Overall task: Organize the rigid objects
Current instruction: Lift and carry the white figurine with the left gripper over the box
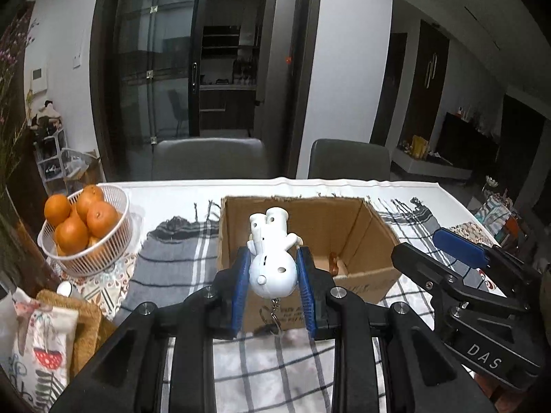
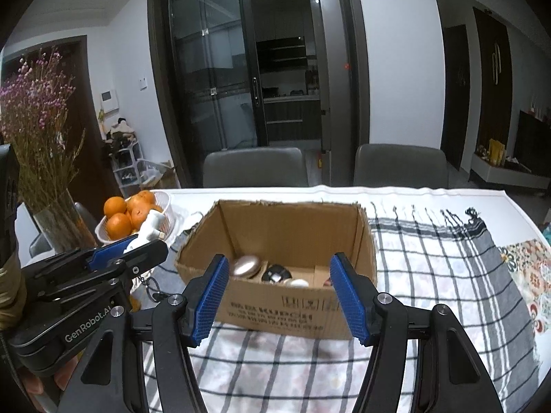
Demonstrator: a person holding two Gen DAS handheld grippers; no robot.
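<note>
My left gripper is shut on a white figurine keychain, held upside down, its key ring hanging below, just in front of and above the near wall of an open cardboard box. The figurine's legs point toward the box. In the right wrist view the box holds a rounded metallic object, a dark object and other small items. My right gripper is open and empty, in front of the box's near wall. The left gripper with the figurine shows at its left.
A white basket of oranges stands left of the box, on a checked cloth over the table. A vase of dried purple flowers is at the far left. A woven tray with patterned cloth lies near left. Two grey chairs stand behind the table.
</note>
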